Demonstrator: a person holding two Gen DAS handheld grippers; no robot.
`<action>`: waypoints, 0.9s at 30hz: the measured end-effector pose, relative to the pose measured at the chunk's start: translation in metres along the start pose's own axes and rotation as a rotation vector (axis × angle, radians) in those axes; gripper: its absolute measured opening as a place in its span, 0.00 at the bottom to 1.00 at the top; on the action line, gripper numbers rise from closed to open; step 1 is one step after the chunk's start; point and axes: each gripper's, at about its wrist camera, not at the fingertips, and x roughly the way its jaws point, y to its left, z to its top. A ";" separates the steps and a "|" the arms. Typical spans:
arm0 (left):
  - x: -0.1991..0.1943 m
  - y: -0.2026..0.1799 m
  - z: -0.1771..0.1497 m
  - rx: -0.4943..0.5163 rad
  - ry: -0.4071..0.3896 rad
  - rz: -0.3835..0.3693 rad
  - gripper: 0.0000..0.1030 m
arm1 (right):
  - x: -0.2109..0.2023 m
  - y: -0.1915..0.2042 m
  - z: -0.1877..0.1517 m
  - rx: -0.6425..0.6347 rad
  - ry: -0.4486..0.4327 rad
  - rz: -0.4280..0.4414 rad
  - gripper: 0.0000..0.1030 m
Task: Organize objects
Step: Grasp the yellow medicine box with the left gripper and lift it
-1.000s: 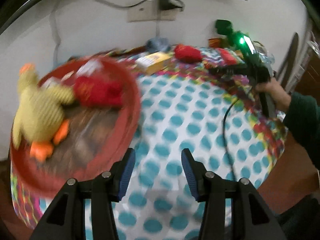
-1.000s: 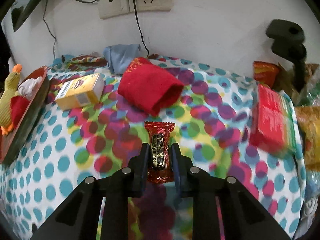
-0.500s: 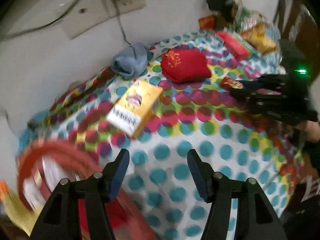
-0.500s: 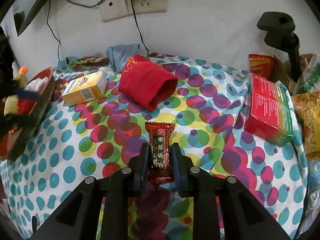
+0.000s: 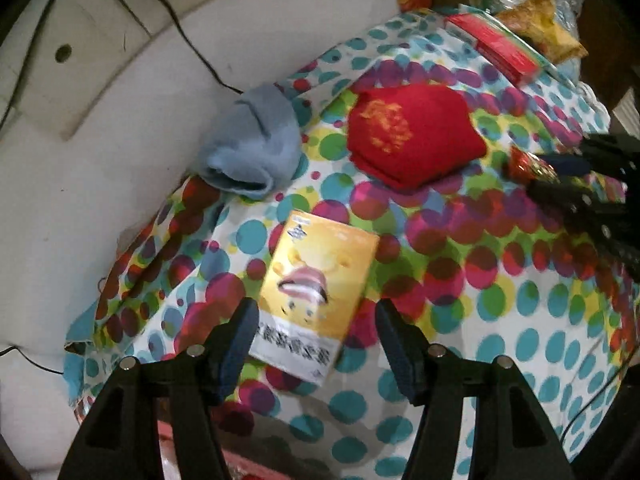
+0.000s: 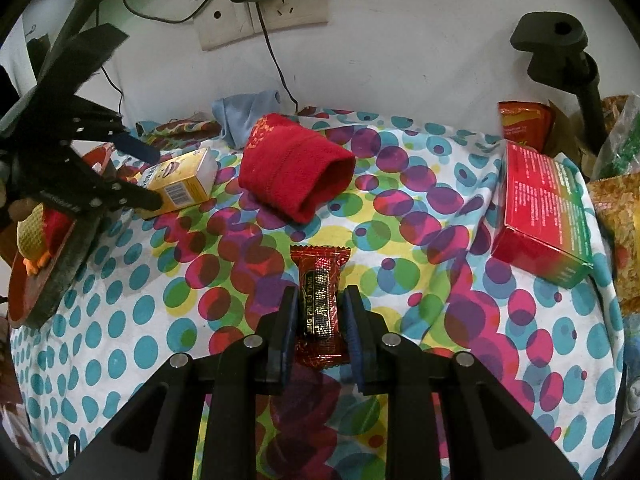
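Observation:
A yellow box lies flat on the dotted cloth. My left gripper points down over it, jaws open and straddling its near end, pads clear of its sides. The right wrist view shows that gripper at the left, around the same yellow box. My right gripper is shut on a red and black candy bar, which rests on the cloth. From the left wrist view the right gripper with the candy bar sits at the right edge.
A red folded cloth and a grey-blue sock lie near the wall. A red tray with a yellow duck toy stands at the left. A red and green box, snack packs and a black stand crowd the right.
My left gripper swung from beside the red tray across to the yellow box, and its jaws widened. The right gripper kept still on the candy bar.

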 end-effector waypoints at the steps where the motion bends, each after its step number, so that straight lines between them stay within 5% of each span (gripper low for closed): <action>1: 0.002 0.003 0.001 -0.006 -0.001 0.009 0.61 | 0.000 0.001 0.000 -0.002 0.000 -0.002 0.22; 10: 0.015 0.010 -0.004 -0.060 -0.019 0.048 0.61 | 0.001 0.002 0.000 -0.005 0.000 -0.002 0.23; 27: -0.003 0.009 -0.041 -0.490 -0.148 0.107 0.58 | 0.001 0.003 0.000 -0.023 0.003 -0.022 0.23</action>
